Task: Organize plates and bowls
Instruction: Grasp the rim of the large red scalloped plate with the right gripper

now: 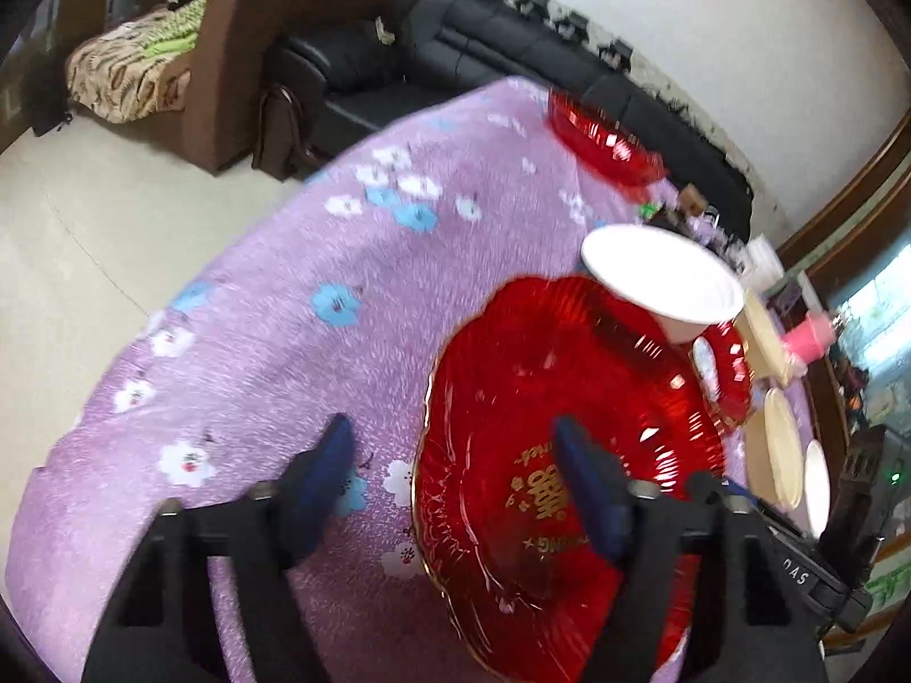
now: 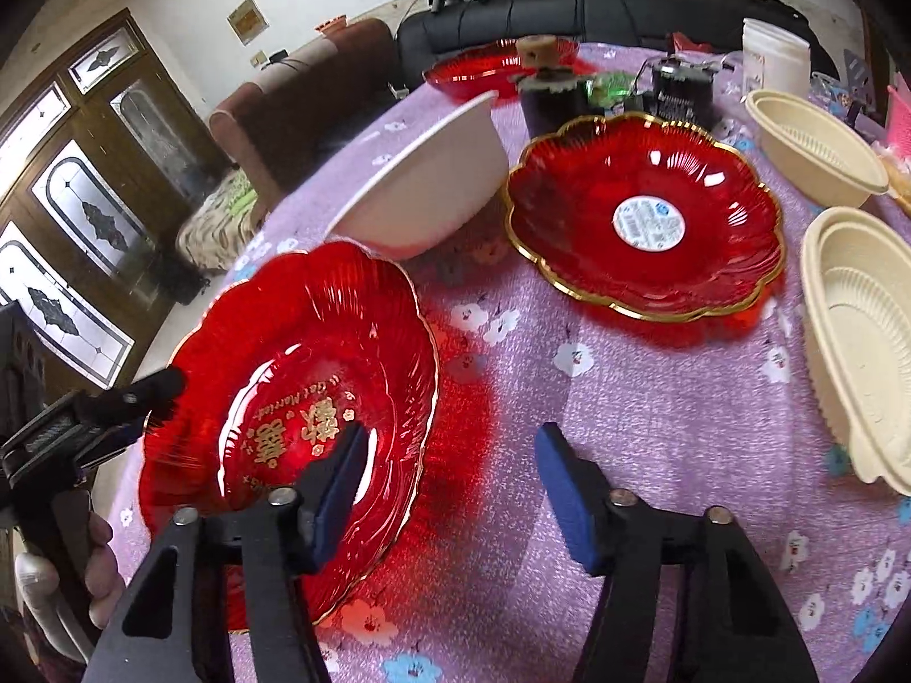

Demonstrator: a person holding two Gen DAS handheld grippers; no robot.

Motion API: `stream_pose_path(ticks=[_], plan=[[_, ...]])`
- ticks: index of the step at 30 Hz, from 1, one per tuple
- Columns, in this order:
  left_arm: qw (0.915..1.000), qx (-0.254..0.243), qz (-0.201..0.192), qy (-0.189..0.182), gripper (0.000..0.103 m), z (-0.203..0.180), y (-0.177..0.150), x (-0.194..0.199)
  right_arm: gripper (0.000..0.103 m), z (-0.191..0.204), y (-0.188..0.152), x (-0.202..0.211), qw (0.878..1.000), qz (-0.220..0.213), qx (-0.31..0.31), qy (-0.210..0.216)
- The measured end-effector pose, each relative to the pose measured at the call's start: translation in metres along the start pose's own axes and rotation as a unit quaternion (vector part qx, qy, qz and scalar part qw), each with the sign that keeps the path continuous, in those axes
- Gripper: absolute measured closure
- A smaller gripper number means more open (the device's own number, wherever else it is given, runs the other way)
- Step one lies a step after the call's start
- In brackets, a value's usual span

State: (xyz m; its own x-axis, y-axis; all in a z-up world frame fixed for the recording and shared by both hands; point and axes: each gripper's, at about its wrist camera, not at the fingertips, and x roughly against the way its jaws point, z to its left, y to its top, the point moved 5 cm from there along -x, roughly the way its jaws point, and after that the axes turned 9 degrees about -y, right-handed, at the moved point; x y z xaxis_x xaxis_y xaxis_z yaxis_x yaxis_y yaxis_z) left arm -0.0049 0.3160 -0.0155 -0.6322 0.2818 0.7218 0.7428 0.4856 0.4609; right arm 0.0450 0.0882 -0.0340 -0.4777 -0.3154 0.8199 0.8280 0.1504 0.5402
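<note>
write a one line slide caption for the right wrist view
Open right gripper beside a tilted red plate with gold lettering, near a white bowl and a second red plate.

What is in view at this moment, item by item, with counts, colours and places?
Red plates: three, translucent red with gold rims; lettered plate near left, tilted; labelled plate centre; far plate at the back edge.
White bowl: one, tipped on its side behind the lettered plate.
Cream bowls: two, right side; near cream bowl, far cream bowl.
White jar: one, far right.
Tablecloth: one, purple with flowers.
Sofa: one, black, behind the table.
Armchair: one, brown, left.
Left hand-held gripper: open, straddling the lettered plate's rim.
Right hand-held gripper: open, empty.
</note>
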Motion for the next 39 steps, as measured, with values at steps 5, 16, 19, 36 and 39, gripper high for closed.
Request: stream_pose_path(ticks=[5, 16, 19, 36, 39], plan=[[0.9999, 0.004, 0.01, -0.001, 0.085, 0.005, -0.004, -0.01, 0.069, 0.006, -0.003, -0.012, 1.0, 0.016, 0.001, 0.007], [0.9999, 0.0, -0.013, -0.007, 0.086, -0.001, -0.009, 0.015, 0.092, 0.026, -0.003, 0.009, 0.999, -0.013, 0.031, 0.02], [0.9998, -0.004, -0.019, -0.007, 0.086, -0.002, -0.015, 0.027, 0.092, 0.03, -0.005, 0.017, 0.999, -0.018, 0.037, 0.025], [0.9999, -0.01, 0.006, 0.008, 0.086, -0.01, -0.06, 0.023, 0.091, 0.007, -0.051, 0.02, 0.999, 0.002, 0.026, 0.032], [0.9998, -0.014, 0.0, 0.017, 0.086, -0.012, -0.059, 0.023, 0.091, 0.003, -0.054, 0.019, 0.999, 0.004, 0.016, 0.039]])
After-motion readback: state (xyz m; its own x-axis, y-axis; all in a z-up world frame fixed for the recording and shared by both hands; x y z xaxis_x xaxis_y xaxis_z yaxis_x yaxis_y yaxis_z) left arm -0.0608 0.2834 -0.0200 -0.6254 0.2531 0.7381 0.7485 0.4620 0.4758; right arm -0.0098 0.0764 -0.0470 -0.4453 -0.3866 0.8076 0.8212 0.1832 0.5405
